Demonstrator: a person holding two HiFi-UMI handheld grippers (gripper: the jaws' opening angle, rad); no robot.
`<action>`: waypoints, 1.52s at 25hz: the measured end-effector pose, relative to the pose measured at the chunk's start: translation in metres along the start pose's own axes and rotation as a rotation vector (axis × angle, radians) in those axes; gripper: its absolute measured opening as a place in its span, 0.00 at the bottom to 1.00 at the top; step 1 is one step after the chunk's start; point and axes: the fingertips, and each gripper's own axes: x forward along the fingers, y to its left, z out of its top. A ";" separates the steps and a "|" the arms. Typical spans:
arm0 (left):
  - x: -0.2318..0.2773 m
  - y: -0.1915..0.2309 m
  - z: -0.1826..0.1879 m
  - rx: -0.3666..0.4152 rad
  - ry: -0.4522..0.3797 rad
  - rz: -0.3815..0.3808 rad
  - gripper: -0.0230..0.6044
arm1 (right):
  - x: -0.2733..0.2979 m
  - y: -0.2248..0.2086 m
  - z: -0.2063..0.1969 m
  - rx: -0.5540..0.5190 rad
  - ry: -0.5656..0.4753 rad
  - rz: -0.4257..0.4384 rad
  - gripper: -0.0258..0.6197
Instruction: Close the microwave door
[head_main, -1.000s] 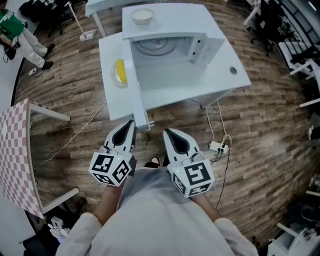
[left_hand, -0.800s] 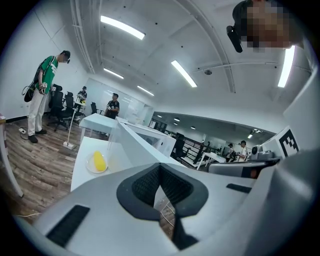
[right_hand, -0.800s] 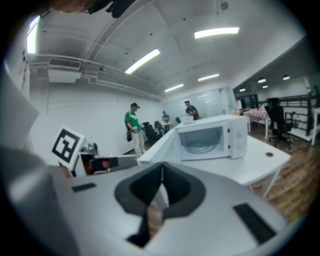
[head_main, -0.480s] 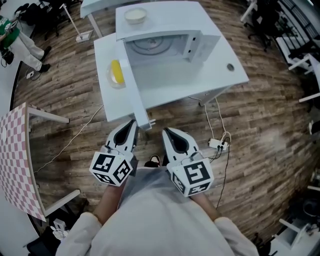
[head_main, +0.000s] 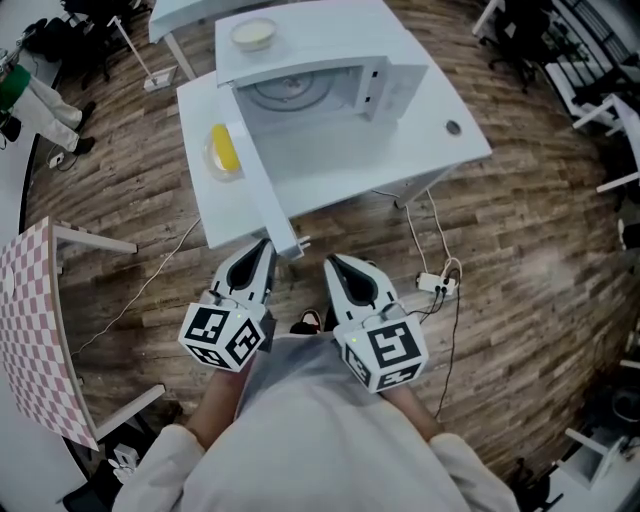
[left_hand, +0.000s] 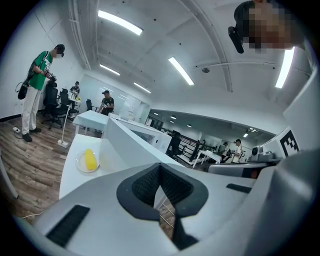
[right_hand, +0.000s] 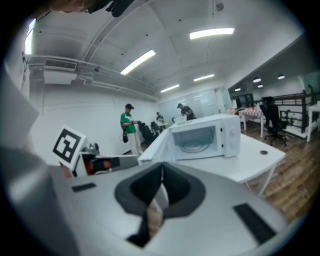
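A white microwave (head_main: 310, 75) stands on a white table (head_main: 440, 135), its cavity and glass turntable showing. Its door (head_main: 262, 185) is swung wide open and sticks out over the table's near edge toward me. My left gripper (head_main: 262, 246) is shut and empty, its tip just below and left of the door's free end. My right gripper (head_main: 334, 264) is also shut and empty, over the floor to the right of the door end. In the left gripper view the door (left_hand: 132, 145) rises just past the gripper (left_hand: 160, 167). The right gripper view shows the microwave (right_hand: 202, 136) beyond the gripper (right_hand: 161, 167).
A bowl (head_main: 252, 33) sits on top of the microwave. A plate with a yellow item (head_main: 222, 150) lies on the table left of the door. A pink checkered table (head_main: 30, 330) stands at the left. A power strip with cables (head_main: 437, 288) lies on the wooden floor.
In the head view the microwave and table have slid toward the upper left. Both grippers stay shut in the same place; the door is still open.
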 end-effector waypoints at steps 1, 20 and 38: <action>0.002 -0.001 0.000 0.001 0.002 -0.004 0.06 | 0.000 -0.001 0.000 0.002 -0.001 -0.003 0.08; 0.032 -0.017 -0.006 -0.008 0.027 -0.046 0.06 | 0.017 -0.019 0.008 0.014 0.003 0.020 0.08; 0.085 -0.037 -0.003 -0.021 0.079 -0.130 0.06 | 0.043 -0.075 0.010 0.059 0.050 -0.015 0.08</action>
